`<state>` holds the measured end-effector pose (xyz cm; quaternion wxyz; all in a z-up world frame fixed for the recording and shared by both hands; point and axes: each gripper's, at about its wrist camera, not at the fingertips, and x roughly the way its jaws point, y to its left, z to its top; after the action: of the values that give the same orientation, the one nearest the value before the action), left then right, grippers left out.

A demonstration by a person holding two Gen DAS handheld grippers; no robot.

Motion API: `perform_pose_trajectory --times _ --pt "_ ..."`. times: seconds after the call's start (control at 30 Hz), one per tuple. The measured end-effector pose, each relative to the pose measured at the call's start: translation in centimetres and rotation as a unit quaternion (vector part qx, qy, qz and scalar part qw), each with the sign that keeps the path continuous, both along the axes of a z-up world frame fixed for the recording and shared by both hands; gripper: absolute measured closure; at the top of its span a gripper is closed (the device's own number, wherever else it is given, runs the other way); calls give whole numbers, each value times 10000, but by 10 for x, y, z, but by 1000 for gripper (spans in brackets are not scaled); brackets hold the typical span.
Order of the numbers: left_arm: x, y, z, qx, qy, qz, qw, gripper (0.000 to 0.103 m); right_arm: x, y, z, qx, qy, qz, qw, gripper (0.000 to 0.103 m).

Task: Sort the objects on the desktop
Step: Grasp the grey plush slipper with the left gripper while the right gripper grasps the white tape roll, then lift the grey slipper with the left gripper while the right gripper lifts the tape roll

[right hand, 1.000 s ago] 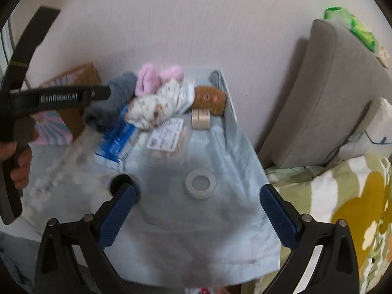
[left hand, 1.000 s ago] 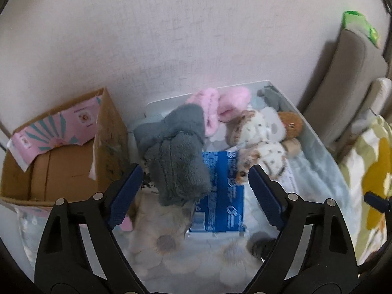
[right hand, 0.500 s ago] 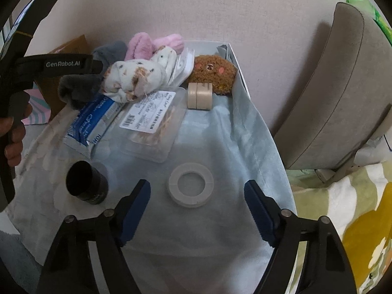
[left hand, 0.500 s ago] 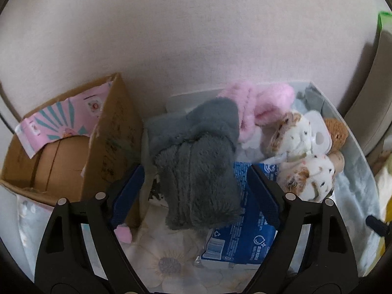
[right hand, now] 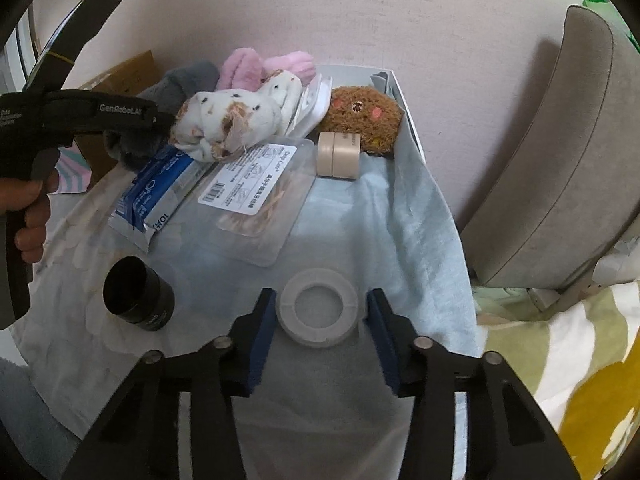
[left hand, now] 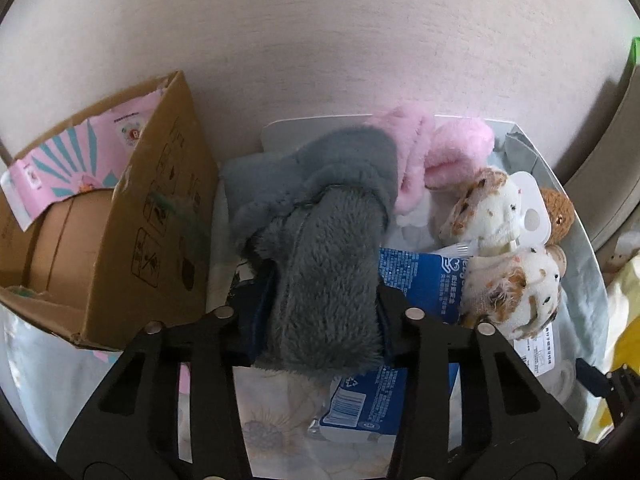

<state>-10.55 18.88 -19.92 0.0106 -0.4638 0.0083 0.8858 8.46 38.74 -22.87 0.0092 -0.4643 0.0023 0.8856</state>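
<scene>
altogether two pink slippers [left hand: 436, 160], one tape ring [right hand: 319, 307]

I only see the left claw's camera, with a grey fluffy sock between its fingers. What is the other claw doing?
Observer: The right claw straddles a white tape ring lying flat on the blue cloth. Its jaws have just been closing, and I cannot tell whether they press it yet.
Visitor: Anything beside that ring?
Observer: A black jar stands to its left, apart from it.
Visitor: What's near the brown plush I glimpse?
Observer: Right in front of the brown plush a beige roll lies on its side, mostly hidden from you.
</scene>
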Motion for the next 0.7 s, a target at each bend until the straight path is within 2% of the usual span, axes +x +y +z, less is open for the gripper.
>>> perform_pose_trajectory --times 0.13,0.3,0.47,0.6,0.7 --pt "-1 0 -1 17 -16 -32 10000 67 7 -7 8 171 217 18 9996 63" --pt "-3 0 -3 33 -18 -72 10000 69 11 -12 5 248 161 112 9995 63" --pt "-8 -4 -3 140 -71 -71 9999 70 17 -12 14 345 248 31 9991 63" --pt "-10 -3 -4 139 -99 -97 9998 70 23 -7 13 191 202 -18 9996 63" --pt "-10 -4 -4 118 -110 -115 9998 70 25 -8 13 253 188 21 9995 63"
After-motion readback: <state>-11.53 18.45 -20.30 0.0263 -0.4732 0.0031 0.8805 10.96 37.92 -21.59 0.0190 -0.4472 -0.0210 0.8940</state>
